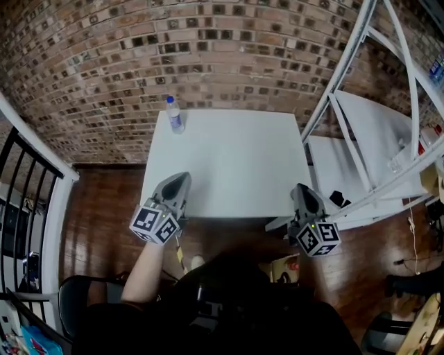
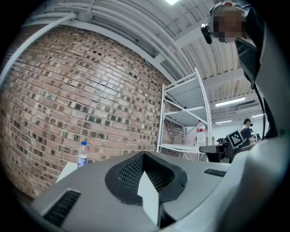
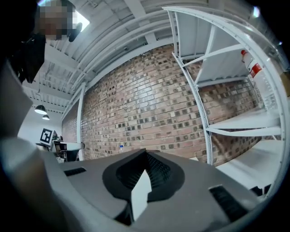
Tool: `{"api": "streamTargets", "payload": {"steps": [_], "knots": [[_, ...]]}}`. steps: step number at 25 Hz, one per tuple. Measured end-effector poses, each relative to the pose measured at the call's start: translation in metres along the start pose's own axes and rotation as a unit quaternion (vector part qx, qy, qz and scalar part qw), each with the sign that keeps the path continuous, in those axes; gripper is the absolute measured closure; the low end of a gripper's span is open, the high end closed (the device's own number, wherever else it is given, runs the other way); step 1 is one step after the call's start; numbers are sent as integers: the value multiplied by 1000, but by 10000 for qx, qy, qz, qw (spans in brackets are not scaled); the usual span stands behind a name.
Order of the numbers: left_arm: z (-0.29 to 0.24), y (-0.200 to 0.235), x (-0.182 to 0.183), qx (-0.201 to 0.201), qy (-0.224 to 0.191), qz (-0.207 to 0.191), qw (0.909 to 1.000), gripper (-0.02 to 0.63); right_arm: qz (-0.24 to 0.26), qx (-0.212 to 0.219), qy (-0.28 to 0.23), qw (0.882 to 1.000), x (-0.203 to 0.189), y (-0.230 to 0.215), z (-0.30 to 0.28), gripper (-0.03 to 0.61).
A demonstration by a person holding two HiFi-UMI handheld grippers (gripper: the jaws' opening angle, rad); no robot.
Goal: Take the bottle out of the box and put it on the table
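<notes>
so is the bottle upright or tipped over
Upright. The bottle stands cap up on the table, at its far left corner; the left gripper view shows it standing too.

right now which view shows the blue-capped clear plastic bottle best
Head view: the blue-capped clear plastic bottle stands whole on the white table's far left corner. Left gripper view shows it small, side-on; right gripper view, a mere speck.

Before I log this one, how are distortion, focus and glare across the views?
Head view: heavy fisheye, the brick wall bows, the bottle is sharp. Left gripper view: dark rounded corners, ceiling lamp glares at top. Right gripper view: the shelf curves.
</notes>
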State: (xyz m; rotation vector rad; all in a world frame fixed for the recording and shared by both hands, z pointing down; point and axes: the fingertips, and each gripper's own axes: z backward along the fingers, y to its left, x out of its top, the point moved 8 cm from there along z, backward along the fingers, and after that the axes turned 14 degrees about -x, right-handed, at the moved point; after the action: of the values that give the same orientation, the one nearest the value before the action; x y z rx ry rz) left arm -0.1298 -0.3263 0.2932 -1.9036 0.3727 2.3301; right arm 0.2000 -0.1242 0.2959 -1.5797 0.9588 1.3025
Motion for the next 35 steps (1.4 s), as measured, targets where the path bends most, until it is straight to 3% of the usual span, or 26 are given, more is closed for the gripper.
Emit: {"api": "streamTargets", "payload": {"steps": [11,17,24,35], "knots": [[27,-7,10,138,-14,-179,9997,614,-422,182,64,9989,-11,2,5,578],[38,-3,4,214,-28,-92,9997,614,-301,264,166,9991,-17,15,2,578],[43,9,3,304,-55,-6,9995,614,-871,240,179,9958,-22,11,-2,578],[50,21,-5,335,-46,126,9993,614,-797,199,242,9963,-22,14,-8,578]]}}
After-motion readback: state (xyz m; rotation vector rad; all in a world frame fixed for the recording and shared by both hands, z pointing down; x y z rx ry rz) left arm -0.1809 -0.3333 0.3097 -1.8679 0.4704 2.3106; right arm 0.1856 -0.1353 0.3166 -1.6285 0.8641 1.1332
